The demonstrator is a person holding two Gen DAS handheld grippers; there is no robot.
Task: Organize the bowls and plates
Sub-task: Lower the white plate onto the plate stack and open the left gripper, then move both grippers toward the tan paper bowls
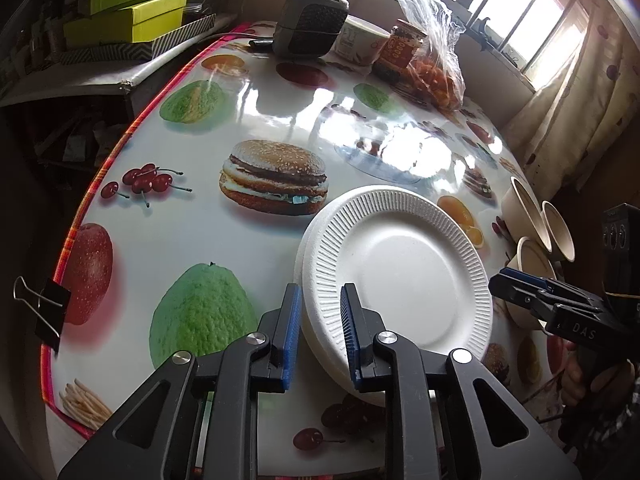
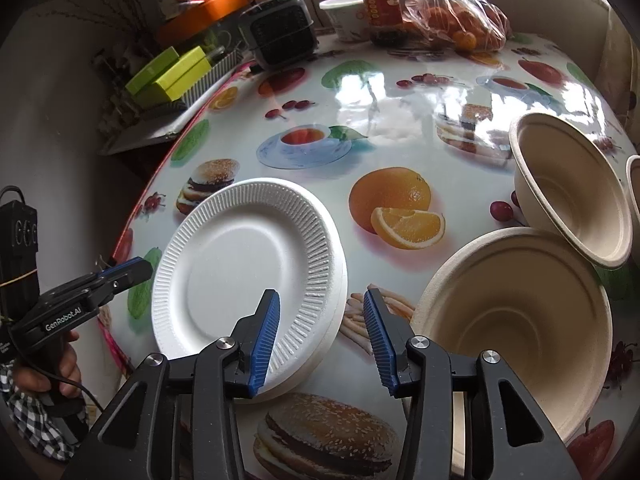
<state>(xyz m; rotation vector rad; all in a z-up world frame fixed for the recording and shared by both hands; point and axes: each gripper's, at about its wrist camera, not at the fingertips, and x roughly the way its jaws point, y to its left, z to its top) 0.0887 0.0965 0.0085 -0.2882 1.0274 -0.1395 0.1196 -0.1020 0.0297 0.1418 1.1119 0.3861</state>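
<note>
Here, white plates [image 1: 396,276] stacked near the bench [image 1: 260,120] edge, tan bowls [image 2: 520,312] just beside. Left tongs [image 1: 320,332] astride the stack's rim, pads parted, not pressing. Right tongs [image 2: 320,336] apart over the opposite rim, gripping nothing.

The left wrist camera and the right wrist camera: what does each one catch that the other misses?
Only the left wrist view shows the binder clip on the table's edge and the barred window. Only the right wrist view shows the inside of the big tan bowl and an orange tub at the back. Both show the stack of white plates, the dark heater, the bag of oranges and the green boxes.
</note>
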